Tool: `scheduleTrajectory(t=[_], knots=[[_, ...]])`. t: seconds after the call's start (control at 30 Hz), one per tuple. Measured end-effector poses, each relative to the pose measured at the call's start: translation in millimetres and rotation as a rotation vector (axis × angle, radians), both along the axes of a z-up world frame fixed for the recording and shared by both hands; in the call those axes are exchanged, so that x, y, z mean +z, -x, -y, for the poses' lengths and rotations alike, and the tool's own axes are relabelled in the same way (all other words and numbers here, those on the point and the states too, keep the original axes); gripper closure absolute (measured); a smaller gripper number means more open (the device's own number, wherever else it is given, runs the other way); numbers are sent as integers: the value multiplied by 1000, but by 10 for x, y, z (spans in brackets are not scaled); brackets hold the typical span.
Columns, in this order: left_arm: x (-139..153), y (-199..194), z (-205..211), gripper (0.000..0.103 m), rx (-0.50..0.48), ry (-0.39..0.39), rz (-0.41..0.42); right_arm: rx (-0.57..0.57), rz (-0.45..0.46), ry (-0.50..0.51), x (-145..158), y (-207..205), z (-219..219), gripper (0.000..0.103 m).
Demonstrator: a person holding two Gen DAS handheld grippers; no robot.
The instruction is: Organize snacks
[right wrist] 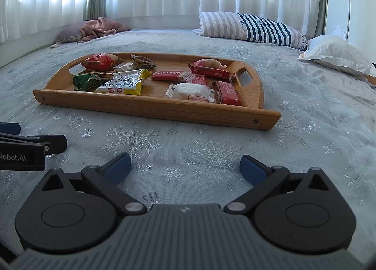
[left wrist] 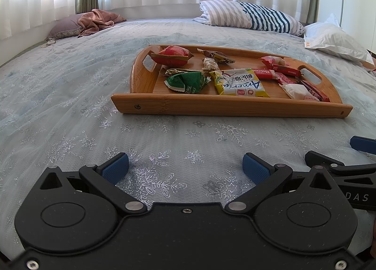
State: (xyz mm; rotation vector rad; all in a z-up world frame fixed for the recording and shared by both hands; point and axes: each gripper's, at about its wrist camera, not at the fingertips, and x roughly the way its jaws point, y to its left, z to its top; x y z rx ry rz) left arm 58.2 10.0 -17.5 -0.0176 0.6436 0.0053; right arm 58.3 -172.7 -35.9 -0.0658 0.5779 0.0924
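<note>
Snacks (left wrist: 239, 82) are lying together in the wooden tray (left wrist: 230, 106) on the bed (left wrist: 70, 105), straight ahead of both tools. I am holding the left tool (left wrist: 185, 164) and the right tool (right wrist: 185, 165) low over the cover, each with its fingers spread apart and gripping nothing. Reds are sitting mostly at one end, green and yellow packets at the other, so I am judging this as either sorting under way or sorting finished; I cannot tell which.
</note>
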Motion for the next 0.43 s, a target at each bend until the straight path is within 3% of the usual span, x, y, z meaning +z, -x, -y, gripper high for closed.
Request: scheduleTrajectory(t=[0.43], knots=[[-16,-2,2,0,-2,0,2,0,1,0,-2,2,-1,0]])
